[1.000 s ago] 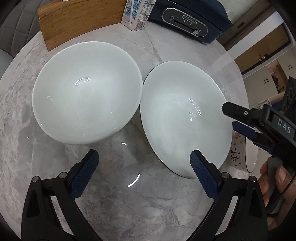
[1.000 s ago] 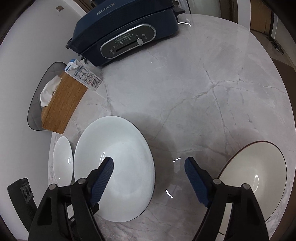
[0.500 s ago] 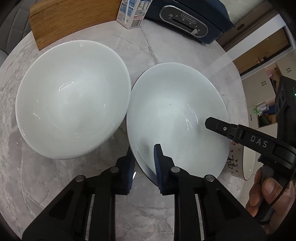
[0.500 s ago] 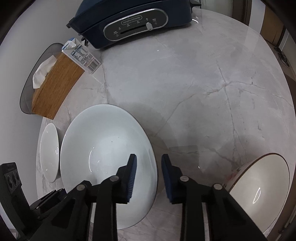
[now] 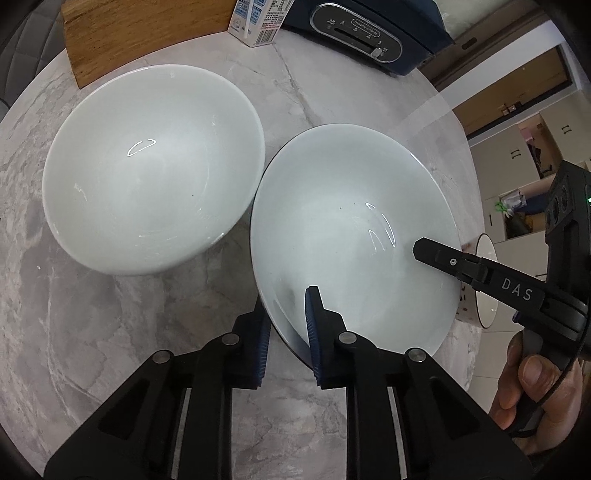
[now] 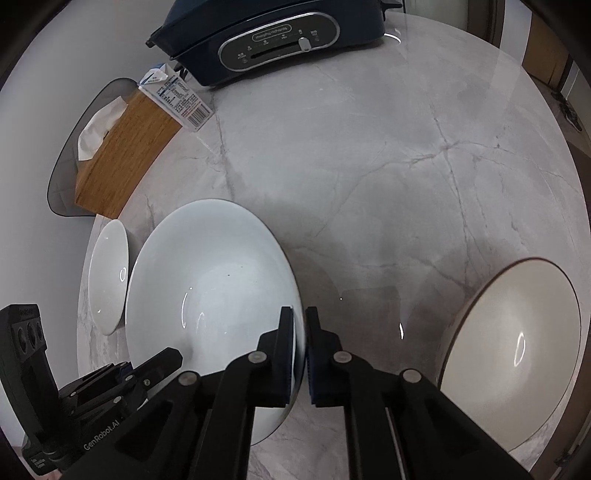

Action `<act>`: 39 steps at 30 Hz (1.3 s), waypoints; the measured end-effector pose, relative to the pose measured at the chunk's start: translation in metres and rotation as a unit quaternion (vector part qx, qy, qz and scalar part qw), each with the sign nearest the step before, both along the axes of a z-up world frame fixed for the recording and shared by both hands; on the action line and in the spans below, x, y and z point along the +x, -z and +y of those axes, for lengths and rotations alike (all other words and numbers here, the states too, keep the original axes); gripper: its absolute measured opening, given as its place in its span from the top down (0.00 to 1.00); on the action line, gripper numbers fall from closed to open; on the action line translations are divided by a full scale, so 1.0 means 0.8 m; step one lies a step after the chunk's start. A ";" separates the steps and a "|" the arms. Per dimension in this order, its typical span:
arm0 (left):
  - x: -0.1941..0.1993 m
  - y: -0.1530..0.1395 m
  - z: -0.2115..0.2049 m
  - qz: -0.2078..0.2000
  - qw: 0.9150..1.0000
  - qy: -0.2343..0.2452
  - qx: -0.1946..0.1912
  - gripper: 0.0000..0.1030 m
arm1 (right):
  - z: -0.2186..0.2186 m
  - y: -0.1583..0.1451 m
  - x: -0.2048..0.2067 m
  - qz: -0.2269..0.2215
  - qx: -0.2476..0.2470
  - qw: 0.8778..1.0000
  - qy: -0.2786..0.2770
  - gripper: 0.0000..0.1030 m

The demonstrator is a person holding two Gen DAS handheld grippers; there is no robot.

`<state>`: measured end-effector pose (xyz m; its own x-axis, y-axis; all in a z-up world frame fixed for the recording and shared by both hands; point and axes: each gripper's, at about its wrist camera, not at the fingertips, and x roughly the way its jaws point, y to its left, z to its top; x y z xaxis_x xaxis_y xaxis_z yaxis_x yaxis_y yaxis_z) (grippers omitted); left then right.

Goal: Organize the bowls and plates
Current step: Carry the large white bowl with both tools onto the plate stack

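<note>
Left gripper (image 5: 286,321) clamps near rim of white bowl (image 5: 351,229); right gripper (image 6: 300,345) pinches opposite rim — both pitched steeply down.

Home dining area: round marble table (image 6: 369,166) carried white bowls (image 5: 155,170), dark blue electric grill (image 6: 273,33), milk carton (image 6: 177,98), wooden tissue box (image 6: 125,155); cabinets (image 5: 517,155) stood behind.

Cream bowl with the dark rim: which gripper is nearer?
Right. The right gripper clamps the white plate's rim beside the cream dark-rimmed bowl. The left gripper grips the plate's opposite rim, farther away.
</note>
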<state>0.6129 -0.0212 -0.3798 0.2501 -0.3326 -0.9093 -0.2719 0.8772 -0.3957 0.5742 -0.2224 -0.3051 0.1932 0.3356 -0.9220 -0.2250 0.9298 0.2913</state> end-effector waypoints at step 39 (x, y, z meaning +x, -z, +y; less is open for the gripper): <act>-0.241 -0.024 -0.036 0.018 0.989 0.145 0.037 0.84 | -0.041 0.028 -0.293 0.011 0.046 0.996 0.072 0.87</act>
